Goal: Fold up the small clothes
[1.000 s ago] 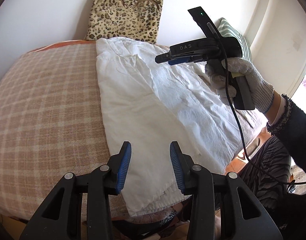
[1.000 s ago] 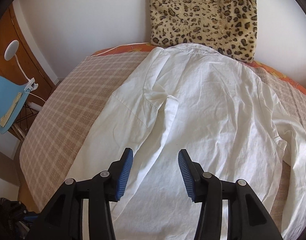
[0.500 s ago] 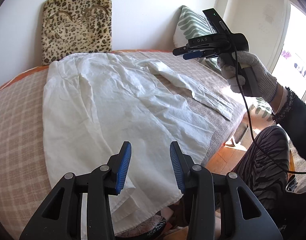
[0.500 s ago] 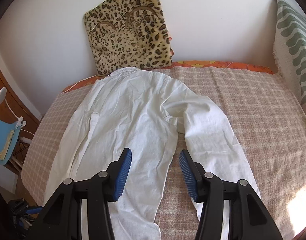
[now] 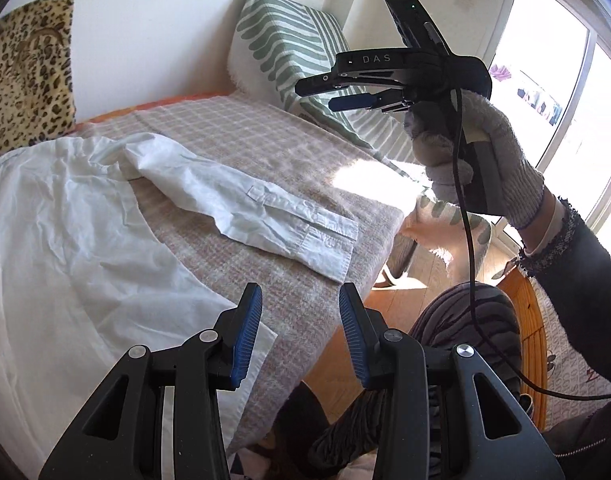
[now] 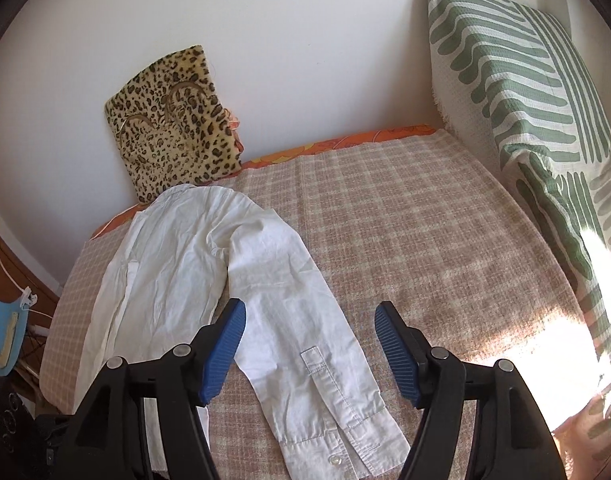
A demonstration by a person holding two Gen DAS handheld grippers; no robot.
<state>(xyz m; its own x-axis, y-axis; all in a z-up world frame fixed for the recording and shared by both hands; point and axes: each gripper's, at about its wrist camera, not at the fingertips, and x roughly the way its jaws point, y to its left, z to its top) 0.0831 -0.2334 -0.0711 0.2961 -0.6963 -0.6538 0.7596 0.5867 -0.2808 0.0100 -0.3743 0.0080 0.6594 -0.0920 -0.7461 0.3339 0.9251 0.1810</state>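
A white long-sleeved shirt (image 5: 77, 240) lies flat on the checked bedspread (image 5: 289, 152), collar toward the wall. One sleeve (image 5: 265, 216) stretches out sideways, its buttoned cuff (image 6: 345, 436) near the bed's front edge. My left gripper (image 5: 300, 328) is open and empty above the shirt's hem corner at the bed edge. My right gripper (image 6: 310, 344) is open and empty, hovering over the outstretched sleeve; it also shows in the left wrist view (image 5: 325, 92), held high in a gloved hand.
A leopard-print cushion (image 6: 173, 140) leans on the wall behind the collar. A green striped pillow (image 6: 517, 80) stands at the bed's right end. The wooden floor (image 5: 421, 280) and the person's legs (image 5: 465, 320) lie beyond the front edge. A blue chair (image 6: 1, 332) stands left.
Both grippers swung right along the bed, from over the shirt's body toward the outstretched sleeve and cuff. The right jaws have opened wider. The shirt has not moved.
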